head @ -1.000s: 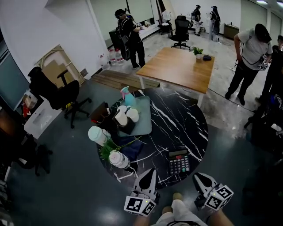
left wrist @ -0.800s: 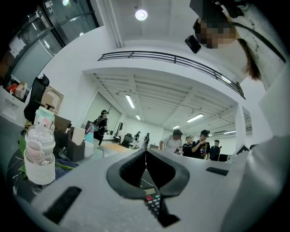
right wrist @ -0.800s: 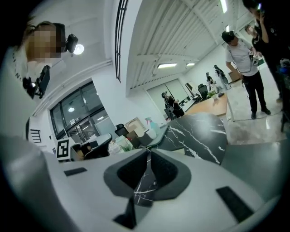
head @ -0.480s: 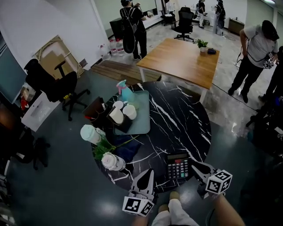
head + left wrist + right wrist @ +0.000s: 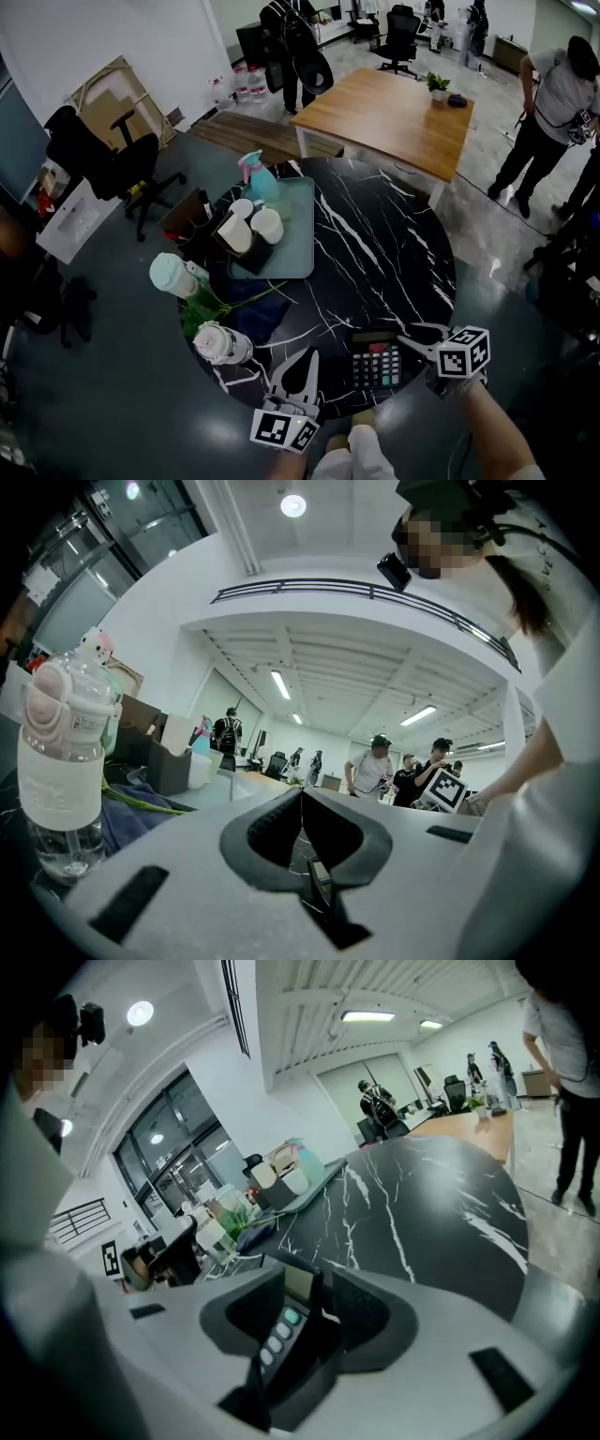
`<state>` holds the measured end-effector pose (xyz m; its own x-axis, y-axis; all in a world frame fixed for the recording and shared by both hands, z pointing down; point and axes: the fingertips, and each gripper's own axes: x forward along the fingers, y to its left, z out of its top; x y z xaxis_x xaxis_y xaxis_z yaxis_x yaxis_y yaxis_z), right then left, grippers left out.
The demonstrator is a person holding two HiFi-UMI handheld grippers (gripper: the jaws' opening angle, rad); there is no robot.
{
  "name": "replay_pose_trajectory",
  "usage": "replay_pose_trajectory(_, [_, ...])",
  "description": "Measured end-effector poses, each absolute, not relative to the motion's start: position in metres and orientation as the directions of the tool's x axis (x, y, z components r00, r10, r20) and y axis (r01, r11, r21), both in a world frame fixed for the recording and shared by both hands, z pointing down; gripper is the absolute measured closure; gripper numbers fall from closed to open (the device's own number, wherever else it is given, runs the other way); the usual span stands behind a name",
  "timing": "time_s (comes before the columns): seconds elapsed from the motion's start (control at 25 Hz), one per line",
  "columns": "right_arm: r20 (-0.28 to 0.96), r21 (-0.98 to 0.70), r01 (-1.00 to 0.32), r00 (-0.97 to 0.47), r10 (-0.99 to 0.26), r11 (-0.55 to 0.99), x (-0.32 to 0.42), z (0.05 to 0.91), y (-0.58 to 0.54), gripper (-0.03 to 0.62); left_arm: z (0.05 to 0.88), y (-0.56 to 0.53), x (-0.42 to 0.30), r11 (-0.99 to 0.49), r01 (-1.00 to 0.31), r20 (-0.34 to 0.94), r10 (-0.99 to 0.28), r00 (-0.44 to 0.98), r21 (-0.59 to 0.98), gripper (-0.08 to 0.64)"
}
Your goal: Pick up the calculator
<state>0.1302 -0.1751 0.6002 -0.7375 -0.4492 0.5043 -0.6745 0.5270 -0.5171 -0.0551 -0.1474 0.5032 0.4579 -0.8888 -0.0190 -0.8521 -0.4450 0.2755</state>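
- L claw [image 5: 306, 356]: nearest, at the near rim of the counter [image 5: 375, 253]. Jaws fully together, nothing btwn them, only a sliver of marble past the tips. Idle, not on the task's thing.
- R claw [image 5: 405, 340]: comes in from the right, low over the counter, tips at the upper-right corner of the calculator [image 5: 377, 364]. In the R gripper view the jaws are narrowed to the calculator's thickness. Its edge, w/ screen + a row of keys, sits btwn them. Looks pinched on both faces, tho contact on the far side is hard to confirm.
- Calculator: near edge of counter, btwn the 2 claws, closer to R. Head view shows it lying about flat, no clear gap under it.
- Progress, my read: reach done, grip on or almost on, lift not yet done. Left to do: raise it clear w/o it pivoting out, since the hold is at 1 corner only.
- Further out: bottle [image 5: 222, 343] w/ white sleeve just left of L claw, then blue cloth [image 5: 267, 314] + green stems, then tray [image 5: 296, 255] w/ cups. None in the way.
- Far: wooden table [image 5: 394, 117], ppl standing on the floor beyond.
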Motion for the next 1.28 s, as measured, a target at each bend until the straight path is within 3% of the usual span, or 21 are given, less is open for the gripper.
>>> replay_pose_trajectory(0.32, [0.544, -0.571, -0.599, -0.788, -0.289, 0.561, 0.119, 0.617, -0.183, 0.448, 0.512, -0.151, -0.060, -0.409, -0.862, -0.036, -0.908, 0.418, 0.301, 0.552])
replay_pose_trajectory(0.64, [0.595, -0.655, -0.503, -0.803, -0.024, 0.564, 0.106, 0.628, -0.178, 0.448, 0.517, -0.136, -0.067, -0.396, -0.863, -0.038, -0.914, 0.405, 0.315, 0.552])
replay_pose_trajectory(0.92, [0.568, -0.716, -0.462, -0.821, 0.052, 0.523, 0.100, 0.627, -0.178, 0.452, 0.524, -0.131, -0.076, -0.374, -0.867, -0.024, -0.921, 0.388, 0.329, 0.552])
replay_pose_trajectory(1.0, [0.547, -0.729, -0.436, -0.834, 0.067, 0.528, 0.098, 0.625, -0.176, 0.491, 0.524, -0.130, -0.076, -0.371, -0.867, -0.023, -0.922, 0.386, 0.333, 0.552])
replay_pose_trajectory(1.28, [0.459, -0.770, -0.366, -0.887, 0.056, 0.523, 0.099, 0.616, -0.168, 0.523, 0.524, -0.127, -0.077, -0.365, -0.866, -0.022, -0.924, 0.381, 0.341, 0.552])
